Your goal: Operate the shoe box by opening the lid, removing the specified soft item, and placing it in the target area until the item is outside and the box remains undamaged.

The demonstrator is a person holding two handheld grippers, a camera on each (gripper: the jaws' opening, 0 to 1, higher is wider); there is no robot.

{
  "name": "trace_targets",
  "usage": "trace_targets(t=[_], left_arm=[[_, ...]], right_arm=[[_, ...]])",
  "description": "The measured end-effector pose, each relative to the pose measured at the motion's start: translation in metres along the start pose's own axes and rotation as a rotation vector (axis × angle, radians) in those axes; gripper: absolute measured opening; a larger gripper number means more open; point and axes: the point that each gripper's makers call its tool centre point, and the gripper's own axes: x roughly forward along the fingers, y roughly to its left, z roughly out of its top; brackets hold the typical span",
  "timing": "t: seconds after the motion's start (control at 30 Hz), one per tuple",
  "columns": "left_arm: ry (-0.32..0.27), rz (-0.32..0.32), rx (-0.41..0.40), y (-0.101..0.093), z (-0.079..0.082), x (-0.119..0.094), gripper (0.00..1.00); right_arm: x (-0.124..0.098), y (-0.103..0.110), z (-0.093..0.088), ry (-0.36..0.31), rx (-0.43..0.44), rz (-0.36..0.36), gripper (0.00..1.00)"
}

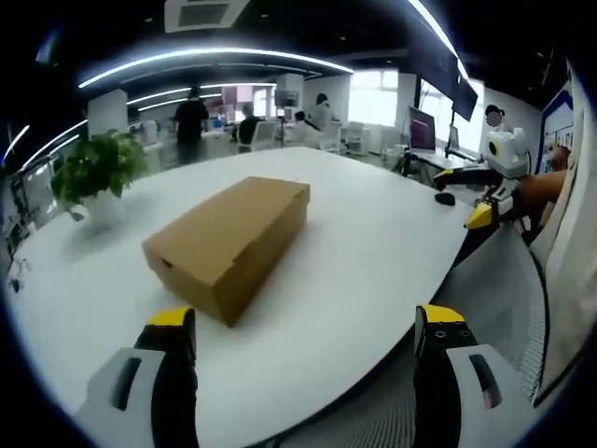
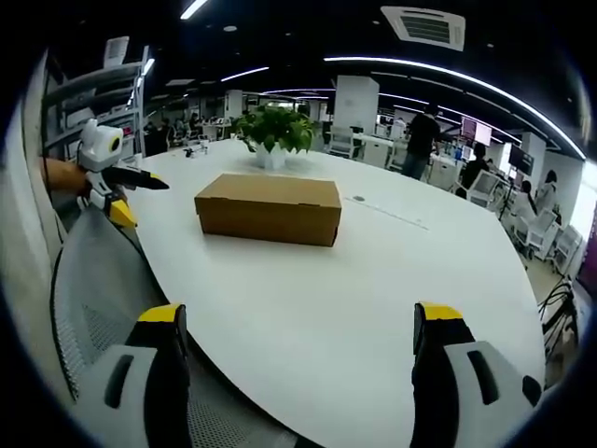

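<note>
A brown cardboard shoe box [image 1: 231,238] lies on the white table [image 1: 364,252] with its lid down. My left gripper [image 1: 308,331] hovers near the table's edge, jaws wide apart with nothing between them, the box just ahead and to the left. In the right gripper view the same box [image 2: 269,207] sits farther off, past my right gripper [image 2: 300,329], which is also open and empty. The right gripper [image 1: 494,182] shows at the right of the left gripper view, and the left gripper [image 2: 110,177] at the left of the right gripper view, each held by a hand.
A potted green plant [image 2: 275,131] stands on the table behind the box [image 1: 96,168]. A grey mesh chair back [image 2: 93,308] sits at the table's near edge. People and desks with monitors [image 1: 422,129] fill the office beyond.
</note>
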Motion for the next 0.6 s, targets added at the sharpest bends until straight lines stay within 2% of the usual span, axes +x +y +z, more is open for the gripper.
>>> trace_targets(t=[0.6], left_arm=[[0.019,0.039,-0.002,0.0103,-0.0016,0.0050,1.00]], right_arm=[[0.0032,-0.0049,0.0028,0.018,-0.019,0.033,0.96]])
